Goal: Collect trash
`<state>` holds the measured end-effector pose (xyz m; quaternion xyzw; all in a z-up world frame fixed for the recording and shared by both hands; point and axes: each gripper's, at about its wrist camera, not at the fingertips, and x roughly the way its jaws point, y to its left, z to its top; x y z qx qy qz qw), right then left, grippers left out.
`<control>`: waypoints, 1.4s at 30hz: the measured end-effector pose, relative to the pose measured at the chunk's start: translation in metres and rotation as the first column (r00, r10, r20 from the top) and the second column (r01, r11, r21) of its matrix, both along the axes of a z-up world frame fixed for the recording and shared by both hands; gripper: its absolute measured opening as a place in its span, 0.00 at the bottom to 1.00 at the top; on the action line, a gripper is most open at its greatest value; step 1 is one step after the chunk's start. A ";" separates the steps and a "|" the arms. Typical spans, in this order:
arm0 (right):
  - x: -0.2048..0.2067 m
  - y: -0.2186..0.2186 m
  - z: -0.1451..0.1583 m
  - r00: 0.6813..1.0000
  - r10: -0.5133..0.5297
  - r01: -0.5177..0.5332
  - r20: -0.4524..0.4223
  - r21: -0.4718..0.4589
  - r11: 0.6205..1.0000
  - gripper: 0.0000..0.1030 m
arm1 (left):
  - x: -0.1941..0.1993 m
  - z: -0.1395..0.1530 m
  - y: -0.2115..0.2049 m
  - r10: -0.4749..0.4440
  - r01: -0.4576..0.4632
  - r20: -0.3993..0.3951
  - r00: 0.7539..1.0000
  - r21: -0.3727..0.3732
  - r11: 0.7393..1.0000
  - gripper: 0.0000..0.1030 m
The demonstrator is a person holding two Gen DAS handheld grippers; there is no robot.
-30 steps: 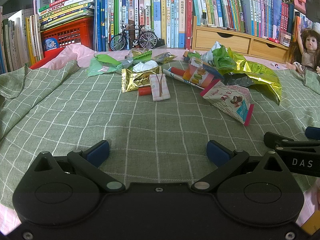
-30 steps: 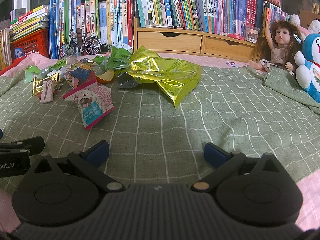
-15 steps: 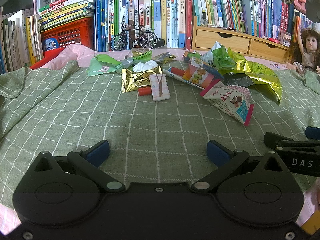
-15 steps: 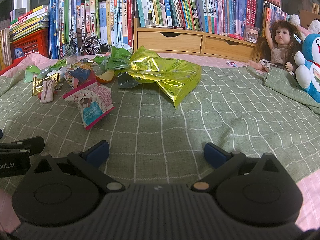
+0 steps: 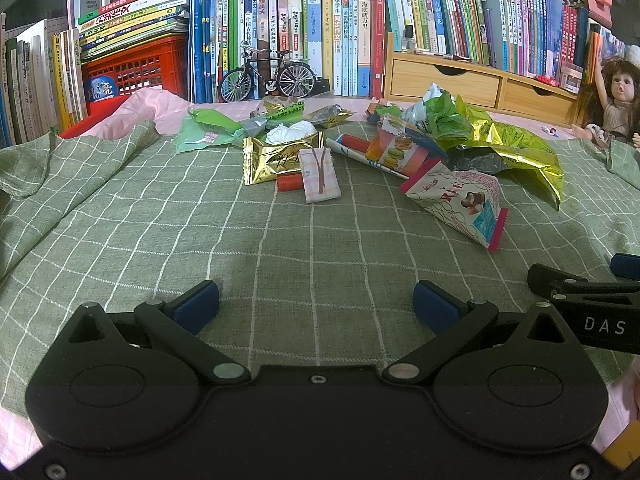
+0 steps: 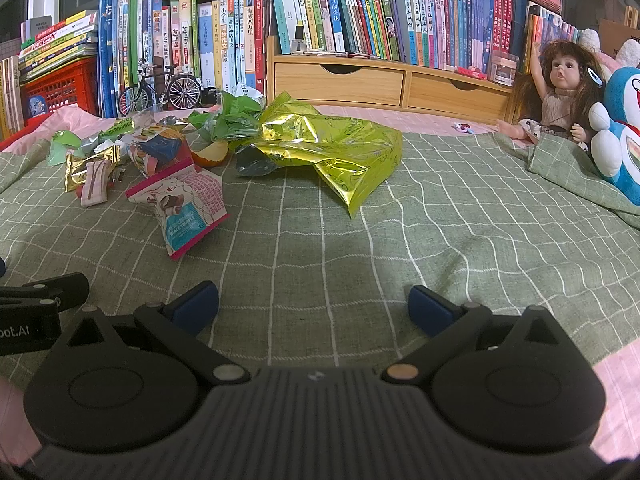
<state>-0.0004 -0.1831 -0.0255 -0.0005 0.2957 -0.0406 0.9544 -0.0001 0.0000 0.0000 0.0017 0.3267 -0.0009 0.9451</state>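
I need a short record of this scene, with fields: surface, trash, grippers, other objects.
surface: green checked cloth
trash: gold foil bag, pink-edged snack packet, gold candy wrapper, green wrappers, all lying on the cloth
left gripper: open, empty
right gripper: open, empty
other objects: model bicycle, doll, books

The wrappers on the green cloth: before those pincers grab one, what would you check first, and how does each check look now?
1. Left gripper open, holding nothing: ok.
2. Right gripper open, holding nothing: ok.
3. Checked cloth between grippers and trash bare: ok.
4. Nearest piece, the pink-edged snack packet, lies apart from the pile, easy to single out: ok.
5. Gold candy wrapper lies partly under the pink checked packet: not ok for a clean single grab.
6. Bin or bag to drop trash into: cannot tell, none in view.
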 end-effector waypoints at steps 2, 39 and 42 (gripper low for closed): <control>0.001 0.000 0.000 1.000 -0.002 0.002 -0.001 0.003 1.000 1.00 | 0.000 0.000 0.000 0.000 0.000 0.000 1.000 0.000 1.000 1.00; 0.005 0.005 0.034 0.961 0.267 -0.263 0.076 -0.060 0.963 0.94 | 0.030 0.050 0.026 -0.070 0.079 0.069 0.995 -0.141 0.987 0.93; 0.022 0.011 0.042 0.941 0.335 -0.333 0.048 -0.029 0.942 0.93 | 0.056 0.057 0.026 -0.097 0.102 0.045 0.994 -0.130 0.986 0.92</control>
